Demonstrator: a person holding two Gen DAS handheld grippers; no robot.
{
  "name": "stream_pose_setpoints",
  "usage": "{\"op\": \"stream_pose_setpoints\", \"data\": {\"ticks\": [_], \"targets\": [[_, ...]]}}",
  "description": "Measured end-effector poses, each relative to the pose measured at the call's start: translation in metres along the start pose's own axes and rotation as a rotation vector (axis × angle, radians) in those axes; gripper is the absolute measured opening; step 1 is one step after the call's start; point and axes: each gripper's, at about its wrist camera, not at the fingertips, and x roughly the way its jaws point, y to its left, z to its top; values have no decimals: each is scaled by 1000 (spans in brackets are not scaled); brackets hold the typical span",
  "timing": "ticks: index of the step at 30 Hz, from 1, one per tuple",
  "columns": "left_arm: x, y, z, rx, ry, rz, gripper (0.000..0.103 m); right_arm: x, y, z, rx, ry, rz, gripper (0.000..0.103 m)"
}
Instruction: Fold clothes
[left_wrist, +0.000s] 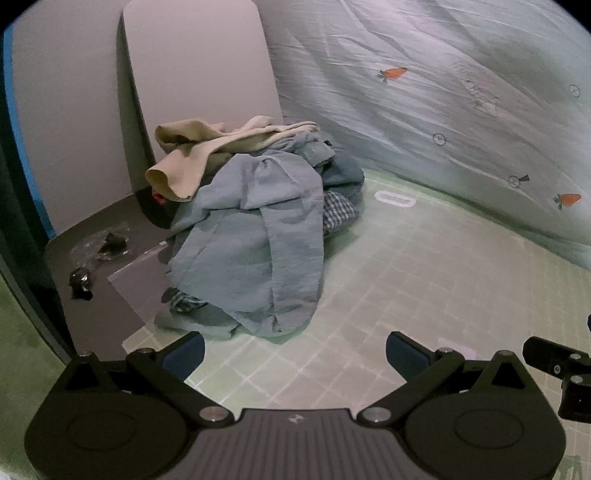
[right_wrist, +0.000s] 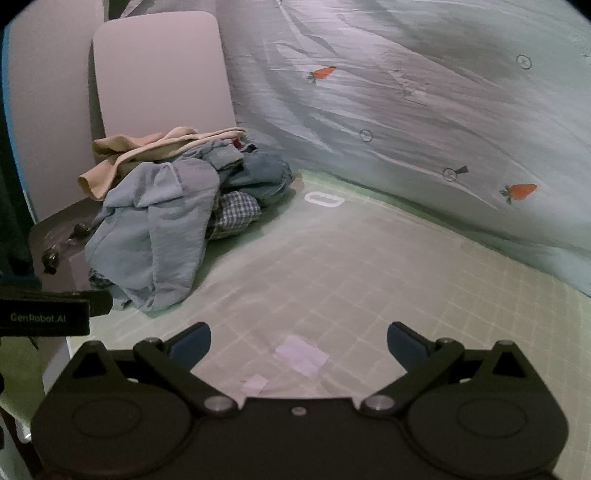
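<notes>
Currently clothes (left_wrist: 255, 236) are lying heaped, unfolded, at ten o'clock on the mat (left_wrist: 424, 295) — both grippers, left (left_wrist: 294, 350) and right (right_wrist: 298, 341), are gaping wide, holding nothing; no folded garment is showing.

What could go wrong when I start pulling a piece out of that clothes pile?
The light blue garment drapes over checked fabric and under the beige garment, so lifting it may drag those along. The pile also overlaps the dark board with small black items; a snagged hem might sweep them off.
</notes>
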Motion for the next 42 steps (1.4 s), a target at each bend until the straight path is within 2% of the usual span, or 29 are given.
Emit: {"op": "stream_pose_setpoints", "data": {"ticks": [5, 12, 42], "targets": [[3, -1, 1, -13, -4, -6, 103, -1, 12, -3, -13, -5, -4, 103], [7, -4, 1, -23, -8, -8, 103, 0, -5, 1, -24, 2, 2, 103], [8, -2, 4, -18, 2, -10, 103, 4, -18, 1, 0, 34, 16, 103]]}}
